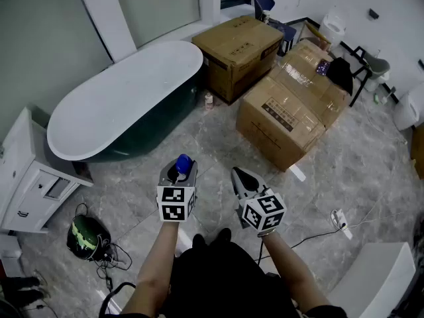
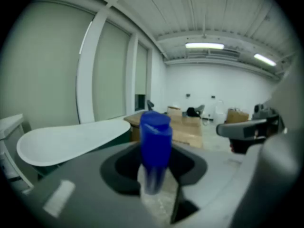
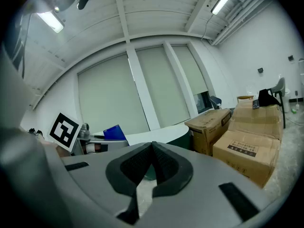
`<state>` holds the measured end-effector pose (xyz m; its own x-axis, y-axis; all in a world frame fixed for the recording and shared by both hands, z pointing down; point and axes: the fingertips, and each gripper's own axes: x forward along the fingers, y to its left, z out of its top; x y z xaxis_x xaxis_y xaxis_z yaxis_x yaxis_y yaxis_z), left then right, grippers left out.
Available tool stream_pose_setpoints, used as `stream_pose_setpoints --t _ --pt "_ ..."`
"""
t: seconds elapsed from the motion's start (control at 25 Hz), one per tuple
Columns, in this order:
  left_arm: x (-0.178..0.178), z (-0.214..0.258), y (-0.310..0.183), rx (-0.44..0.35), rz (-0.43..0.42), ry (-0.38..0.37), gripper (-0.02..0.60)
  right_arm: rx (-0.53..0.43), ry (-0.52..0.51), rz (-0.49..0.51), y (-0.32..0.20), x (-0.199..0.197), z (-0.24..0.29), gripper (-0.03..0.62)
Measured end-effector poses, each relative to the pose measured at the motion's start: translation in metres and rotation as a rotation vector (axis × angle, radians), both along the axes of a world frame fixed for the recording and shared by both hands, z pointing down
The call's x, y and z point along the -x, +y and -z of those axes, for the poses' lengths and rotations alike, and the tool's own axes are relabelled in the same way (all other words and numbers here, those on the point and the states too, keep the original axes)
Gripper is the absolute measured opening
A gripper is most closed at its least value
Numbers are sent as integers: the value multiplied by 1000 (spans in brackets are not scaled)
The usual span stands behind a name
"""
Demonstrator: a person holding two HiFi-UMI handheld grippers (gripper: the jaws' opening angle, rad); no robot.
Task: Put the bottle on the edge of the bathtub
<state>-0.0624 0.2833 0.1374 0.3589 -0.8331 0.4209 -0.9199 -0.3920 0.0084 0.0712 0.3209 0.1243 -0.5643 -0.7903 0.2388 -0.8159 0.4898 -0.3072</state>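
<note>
grey left gripper [image 1: 179, 169] and right gripper [image 1: 238, 174] carry black-and-white marker cubes [image 1: 175, 204]

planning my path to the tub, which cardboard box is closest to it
The rear left box. It stands right beside the bathtub's far end, while the other boxes sit farther off to the right.

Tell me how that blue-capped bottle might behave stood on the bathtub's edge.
Probably tippy: the bottle looks tall and narrow, and the bathtub rim seems rounded and glossy. Its clear body looks light, perhaps plastic, so a nudge may slide it.
</note>
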Motion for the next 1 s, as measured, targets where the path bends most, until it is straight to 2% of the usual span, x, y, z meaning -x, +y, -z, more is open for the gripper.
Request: stream_pose_setpoints --t 0.2,0.4,0.6,0.8,1.0 --pt "-7 2 -2 -7 17 6 156 -8 5 11 -2 -10 1 1" --pt "-15 1 -2 -9 38 16 156 5 -36 38 1 -20 -1 2" --pt "-20 -5 -8 13 52 20 156 17 -53 17 -5 -34 -1 2" --pt "-18 -19 -33 38 44 8 156 51 -63 18 -26 -33 -14 2" --pt "-10 -32 -86 47 53 22 156 66 -45 32 -75 -24 -25 2"
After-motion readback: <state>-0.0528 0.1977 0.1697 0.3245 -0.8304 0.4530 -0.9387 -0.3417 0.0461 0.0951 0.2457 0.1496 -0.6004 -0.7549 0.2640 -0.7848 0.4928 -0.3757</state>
